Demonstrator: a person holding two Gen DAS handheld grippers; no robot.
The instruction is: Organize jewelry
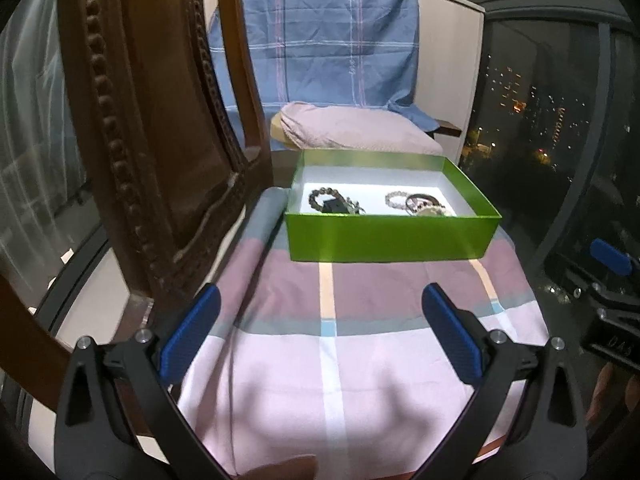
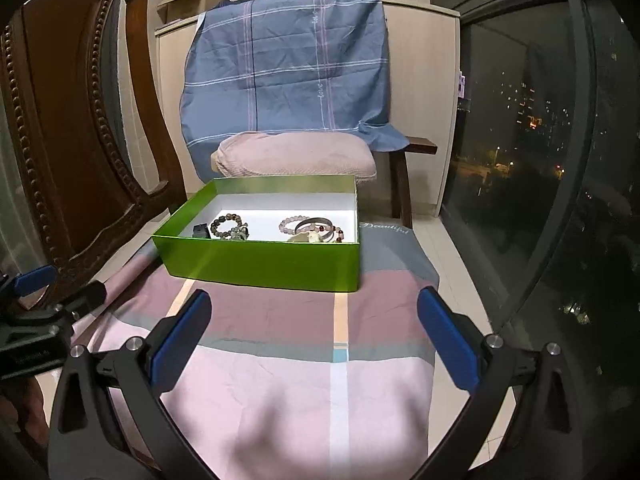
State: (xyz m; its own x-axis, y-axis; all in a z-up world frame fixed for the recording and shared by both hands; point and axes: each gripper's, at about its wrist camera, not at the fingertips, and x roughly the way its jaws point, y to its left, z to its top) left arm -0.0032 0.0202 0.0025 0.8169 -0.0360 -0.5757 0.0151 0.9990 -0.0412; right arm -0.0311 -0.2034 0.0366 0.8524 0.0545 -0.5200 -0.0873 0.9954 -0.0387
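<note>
A green open box [image 1: 384, 236] [image 2: 264, 260] with a white inside stands on the far part of a cloth-covered table [image 1: 360, 360] [image 2: 304, 380]. Inside lie a dark bead bracelet [image 1: 322, 199] [image 2: 224, 224] on the left and a pale bead bracelet [image 1: 398, 201] [image 2: 290, 224] with other bangles [image 2: 316, 227] on the right. My left gripper [image 1: 320, 312] is open and empty, short of the box. My right gripper [image 2: 314, 320] is open and empty, also short of the box. The right gripper also shows at the left wrist view's right edge [image 1: 612, 276].
A carved wooden chair [image 1: 152, 140] [image 2: 68, 140] stands close on the left. Behind the table a pink pillow [image 1: 352, 128] [image 2: 296, 156] and blue checked cloth [image 1: 320, 36] [image 2: 288, 64] cover another seat. A dark window [image 2: 520, 140] is on the right.
</note>
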